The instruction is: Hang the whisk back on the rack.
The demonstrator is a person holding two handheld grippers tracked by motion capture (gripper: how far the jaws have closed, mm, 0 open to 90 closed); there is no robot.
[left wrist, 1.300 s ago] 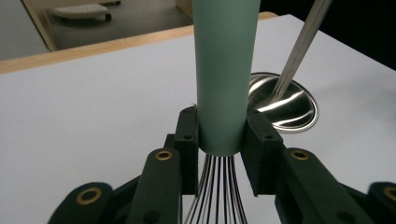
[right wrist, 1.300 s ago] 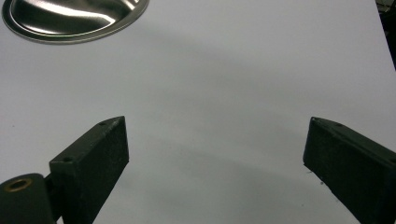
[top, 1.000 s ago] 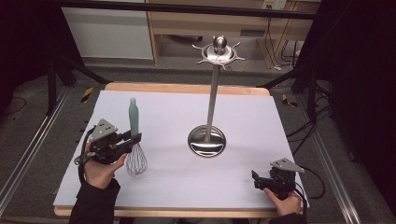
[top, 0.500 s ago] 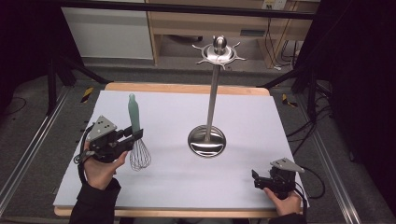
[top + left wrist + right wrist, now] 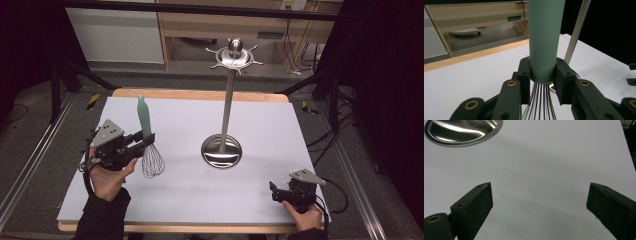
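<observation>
A: Left gripper (image 5: 145, 141) clamped on green-handled wire whisk (image 5: 145, 116), now lifted upright off white table (image 5: 280, 125)?
B: Confirmed. Whisk raised, nearer tall steel hook stand (image 5: 227, 107). Right gripper (image 5: 274, 192) idle, jaws wide.

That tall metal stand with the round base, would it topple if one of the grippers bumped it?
Probably near the top: the stand is a thin, tall pole with a spiked crown. Its wide dish base likely resists low nudges, though polished steel may slide on the smooth white table.
</observation>
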